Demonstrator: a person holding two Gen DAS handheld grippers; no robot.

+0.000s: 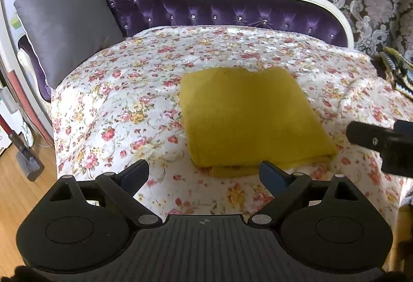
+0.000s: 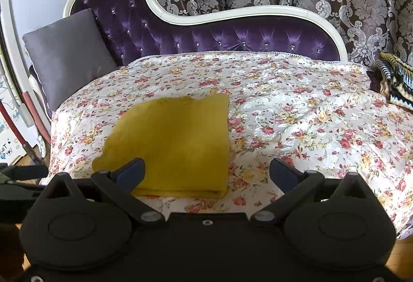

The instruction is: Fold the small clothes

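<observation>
From the left wrist view, the left tool [image 1: 204, 173] is seen spread wide and empty, held above the near edge of the floral cover [image 1: 124, 101] that is draped over the purple chaise [image 1: 180, 5]. The yellow garment [image 1: 247, 116] lies flat on that cover just beyond the fingertips, already folded into a compact rectangle. A lower layer is seen to stick out slightly along its near edge, so more than one thickness is judged to be stacked there. Part of the right tool [image 1: 382, 142] is seen at the right margin, clear of the cloth. A grey cushion [image 1: 64, 26] leans at the far left end, well apart from the garment.

From the right wrist view, the right tool [image 2: 206, 173] is likewise released and carries nothing. The yellow garment [image 2: 175, 137] is found ahead and to the left, with its near right corner falling between the fingers in the picture; whether any contact is made cannot be told. Its far edge looks slightly uneven. A striped knitted item [image 2: 395, 80] lies at the far right end of the cover.

The fold is judged to be finished or nearly so. Should a further fold be wanted, the near edge would have to be gripped at both corners with all layers taken together; otherwise the striped item would have to be fetched next.
</observation>
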